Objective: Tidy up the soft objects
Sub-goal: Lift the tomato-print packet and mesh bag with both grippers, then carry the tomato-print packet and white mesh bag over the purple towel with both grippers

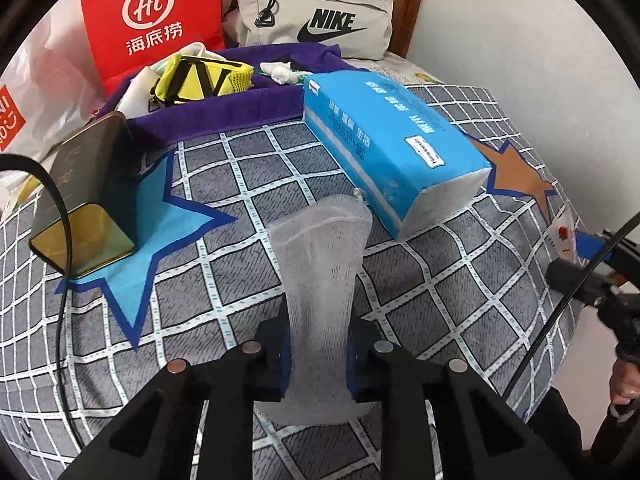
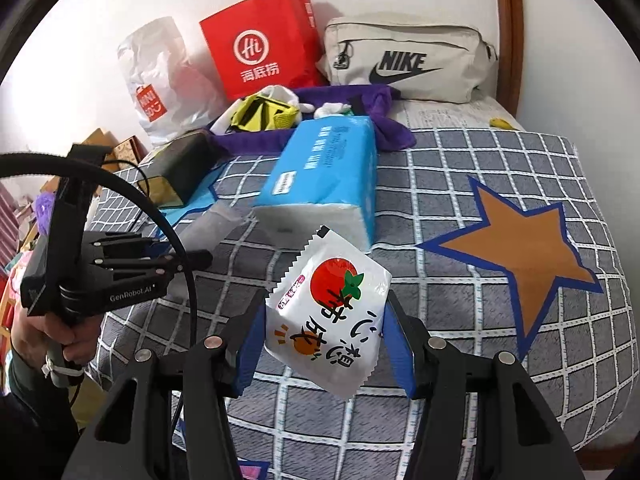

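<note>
My left gripper (image 1: 320,360) is shut on a white mesh foam sleeve (image 1: 320,264), which sticks out forward over the checked bedspread (image 1: 240,280). My right gripper (image 2: 326,344) is shut on a white snack packet (image 2: 328,316) with a red tomato print, held above the bedspread (image 2: 460,208). A blue tissue pack lies ahead in both views (image 1: 392,148) (image 2: 328,168). The left gripper's body (image 2: 100,264) shows at the left of the right wrist view, with the sleeve (image 2: 208,224) blurred beyond it.
A dark gold-faced box (image 1: 80,200) sits on a blue star patch at left. A purple towel (image 1: 224,108) with a yellow mesh bag (image 1: 200,80) lies at the back. A red paper bag (image 1: 152,20), a white plastic bag (image 2: 160,80) and a Nike pouch (image 1: 320,20) stand against the wall.
</note>
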A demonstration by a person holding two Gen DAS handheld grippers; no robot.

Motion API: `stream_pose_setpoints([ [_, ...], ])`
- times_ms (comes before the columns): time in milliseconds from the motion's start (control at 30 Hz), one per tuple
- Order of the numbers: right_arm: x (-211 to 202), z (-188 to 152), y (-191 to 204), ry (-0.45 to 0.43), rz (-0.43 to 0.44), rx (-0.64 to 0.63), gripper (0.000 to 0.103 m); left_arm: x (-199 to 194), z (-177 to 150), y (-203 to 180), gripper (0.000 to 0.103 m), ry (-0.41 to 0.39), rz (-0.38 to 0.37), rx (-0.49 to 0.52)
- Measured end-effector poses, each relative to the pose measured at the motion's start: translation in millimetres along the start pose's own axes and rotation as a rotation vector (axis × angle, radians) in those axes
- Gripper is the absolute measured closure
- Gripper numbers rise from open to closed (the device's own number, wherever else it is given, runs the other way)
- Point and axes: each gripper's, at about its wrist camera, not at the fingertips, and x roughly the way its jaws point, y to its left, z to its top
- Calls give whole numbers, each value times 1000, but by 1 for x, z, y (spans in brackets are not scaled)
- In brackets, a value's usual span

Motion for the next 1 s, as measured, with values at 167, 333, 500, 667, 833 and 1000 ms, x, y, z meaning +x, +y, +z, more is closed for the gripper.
stream_pose_setpoints([
  [167,2,-1,14,6,22,-29,48,-19,-1,6,85,-34,-17,-24],
  [333,2,-2,25,15,28,-44,48,-34,-3,9,86,-59,-7,-32],
  [500,3,-3,34,21,33,-58,48,-47,-6,13,86,-81,6,-38],
  [667,5,-2,40,27,44,-60,48,-57,-8,21,86,-108,9,-66],
  [833,6,3,43,24,57,-63,48,-63,-10,34,86,-112,-18,-116],
  [1000,7,10,46,19,68,-67,48,-66,-10,40,86,-119,-17,-143],
])
